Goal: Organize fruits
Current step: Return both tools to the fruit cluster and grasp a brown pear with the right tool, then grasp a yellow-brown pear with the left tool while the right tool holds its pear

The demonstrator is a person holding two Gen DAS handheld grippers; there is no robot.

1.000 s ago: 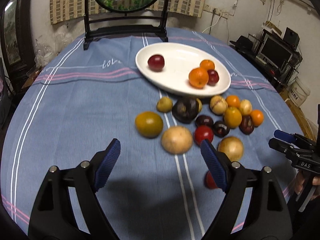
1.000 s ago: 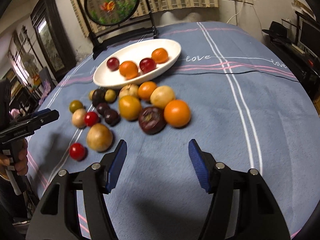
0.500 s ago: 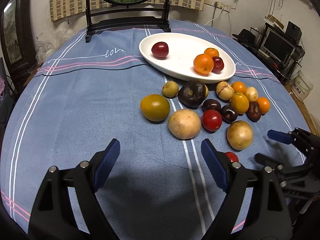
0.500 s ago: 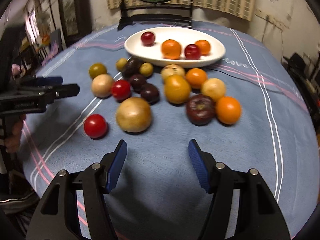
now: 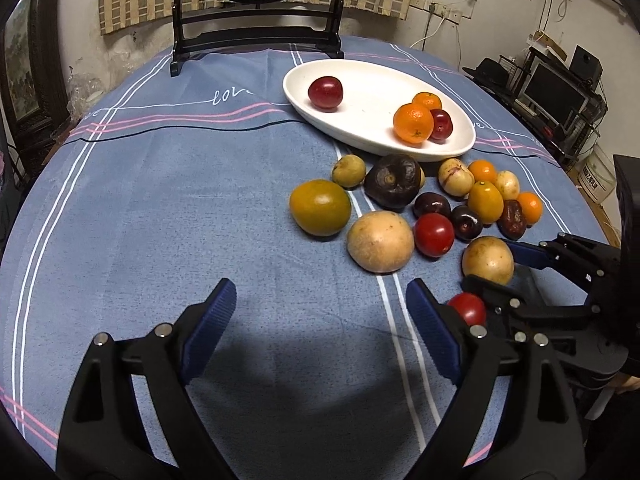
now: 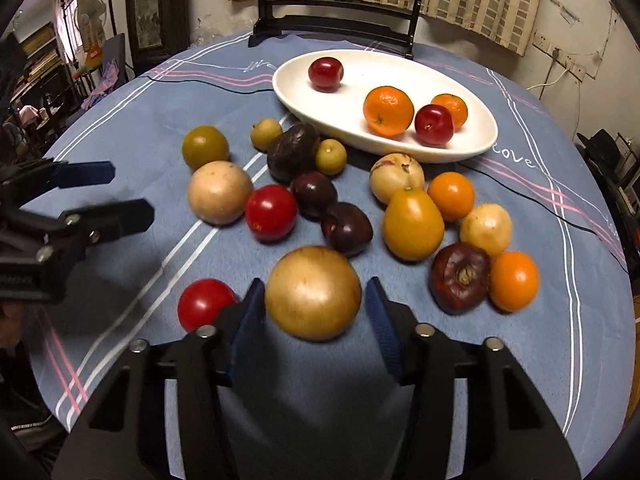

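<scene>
A white oval plate point(image 5: 372, 80) point(image 6: 476, 136) holds two oranges and two red plums. Several loose fruits lie on the blue cloth in front of it. My right gripper point(image 6: 314, 304) is open, its blue pads on either side of a round tan fruit point(image 6: 313, 292), which also shows in the left wrist view point(image 5: 488, 260); whether the pads touch it is unclear. A red tomato point(image 6: 204, 302) point(image 5: 468, 308) lies just left of it. My left gripper point(image 5: 320, 328) is open and empty over bare cloth, in front of another tan fruit point(image 5: 380, 241).
A black-framed round screen point(image 5: 256, 8) stands at the table's far edge. A green-yellow fruit point(image 5: 320, 207), a dark purple fruit point(image 5: 394, 186) and a second tomato point(image 5: 434, 234) lie in the pile. Shelves and a monitor point(image 5: 556, 92) stand beyond the table on the right.
My right gripper has moved forward over the cloth and now straddles the round tan fruit, jaws narrower than before. My left gripper has drifted slightly closer to the fruit pile, still open.
</scene>
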